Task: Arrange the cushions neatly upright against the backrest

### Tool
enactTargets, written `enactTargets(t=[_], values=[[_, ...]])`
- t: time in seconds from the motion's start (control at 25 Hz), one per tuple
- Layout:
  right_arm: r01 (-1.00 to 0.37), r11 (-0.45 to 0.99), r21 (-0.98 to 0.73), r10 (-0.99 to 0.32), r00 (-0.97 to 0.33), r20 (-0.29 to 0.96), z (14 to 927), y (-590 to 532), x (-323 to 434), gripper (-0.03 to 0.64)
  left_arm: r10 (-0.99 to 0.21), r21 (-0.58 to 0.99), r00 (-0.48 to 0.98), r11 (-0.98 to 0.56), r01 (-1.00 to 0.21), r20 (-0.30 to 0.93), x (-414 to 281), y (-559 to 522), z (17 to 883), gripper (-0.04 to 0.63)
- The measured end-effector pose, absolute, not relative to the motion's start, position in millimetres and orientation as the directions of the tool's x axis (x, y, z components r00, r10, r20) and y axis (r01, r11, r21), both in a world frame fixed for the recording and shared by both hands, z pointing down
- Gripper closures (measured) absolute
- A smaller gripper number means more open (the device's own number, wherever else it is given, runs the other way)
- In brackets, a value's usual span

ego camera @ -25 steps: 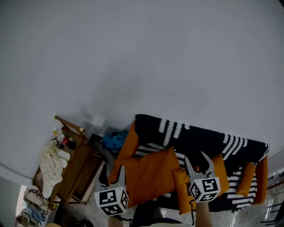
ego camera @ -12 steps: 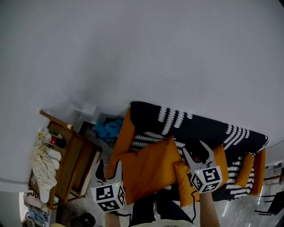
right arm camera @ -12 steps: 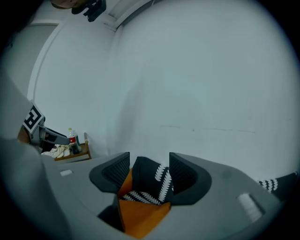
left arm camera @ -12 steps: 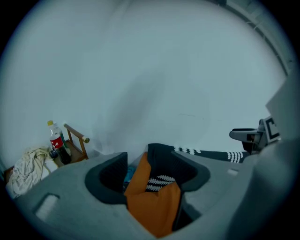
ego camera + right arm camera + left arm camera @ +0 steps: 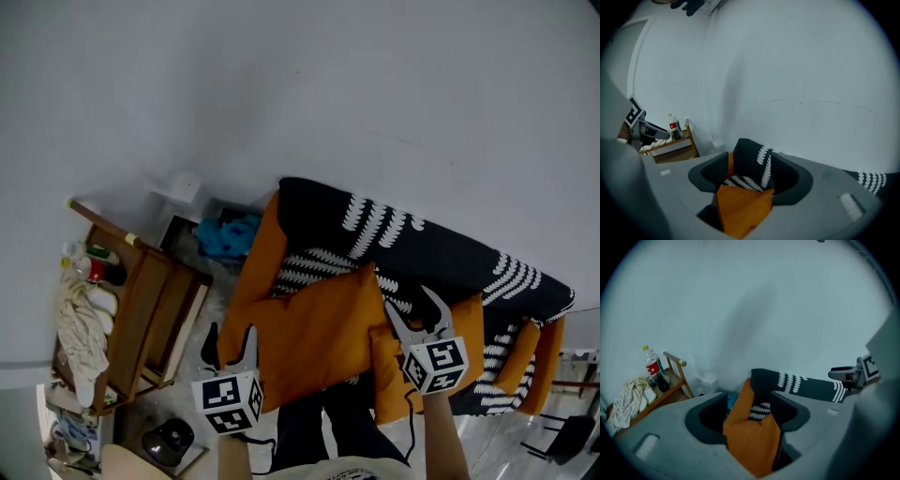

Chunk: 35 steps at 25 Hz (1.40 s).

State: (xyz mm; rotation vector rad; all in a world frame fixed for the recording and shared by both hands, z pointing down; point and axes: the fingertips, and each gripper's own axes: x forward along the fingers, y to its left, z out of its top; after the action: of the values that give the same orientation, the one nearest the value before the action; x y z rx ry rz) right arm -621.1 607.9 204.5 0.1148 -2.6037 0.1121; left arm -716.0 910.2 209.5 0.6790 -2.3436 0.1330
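A sofa with orange arms carries a black throw with white fern print (image 5: 412, 248) over its backrest. A large orange cushion (image 5: 319, 328) lies slumped on the seat at the left. A second orange cushion (image 5: 469, 328) sits to its right, and a smaller one (image 5: 520, 361) lies near the far arm. My left gripper (image 5: 231, 339) hovers open before the sofa's left arm (image 5: 745, 404). My right gripper (image 5: 412, 314) hangs over the gap between the two bigger cushions; its jaws have just been opening and nothing is between them. Past its jaws lies an orange cushion (image 5: 743, 208).
A wooden side rack (image 5: 155, 314) stands left of the sofa with a pale cloth (image 5: 80, 328) and bottles (image 5: 653, 369) on it. A blue cloth (image 5: 225, 234) lies behind the left arm. The person's dark legs (image 5: 328, 422) stand at the seat front. A white wall rises behind.
Both grippers have come down and closer to the sofa, which now sits larger in the head view. The right jaws stand a little wider. No cushion has moved.
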Motion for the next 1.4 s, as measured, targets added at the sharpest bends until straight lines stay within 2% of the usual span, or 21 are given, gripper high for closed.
enactTargets(t=[0.32, 0.64, 1.0, 1.4], values=[[-0.057, 0.996, -0.066, -0.006, -0.804, 0.595, 269.7, 582.9, -637.7, 0.333, -0.367, 0.022, -0.588, 0.86, -0.511, 0.721, -721.9, 898.4, 267.3, 0.307], [0.005, 0.998, -0.069, 0.05, -0.739, 0.672, 351.2, 564.0, -654.3, 0.318, -0.289, 0.025, -0.536, 0.895, -0.446, 0.793, -728.1, 903.7, 339.0, 0.291], [0.01, 0.994, -0.11, 0.089, -0.668, 0.739, 438.8, 543.5, -658.2, 0.31, -0.221, 0.013, -0.458, 0.91, -0.414, 0.861, -725.1, 915.3, 416.9, 0.273], [0.012, 0.99, -0.142, 0.125, -0.555, 0.822, 518.1, 528.1, -662.6, 0.307, -0.149, -0.018, -0.408, 0.926, -0.377, 0.901, -720.1, 933.4, 460.3, 0.252]])
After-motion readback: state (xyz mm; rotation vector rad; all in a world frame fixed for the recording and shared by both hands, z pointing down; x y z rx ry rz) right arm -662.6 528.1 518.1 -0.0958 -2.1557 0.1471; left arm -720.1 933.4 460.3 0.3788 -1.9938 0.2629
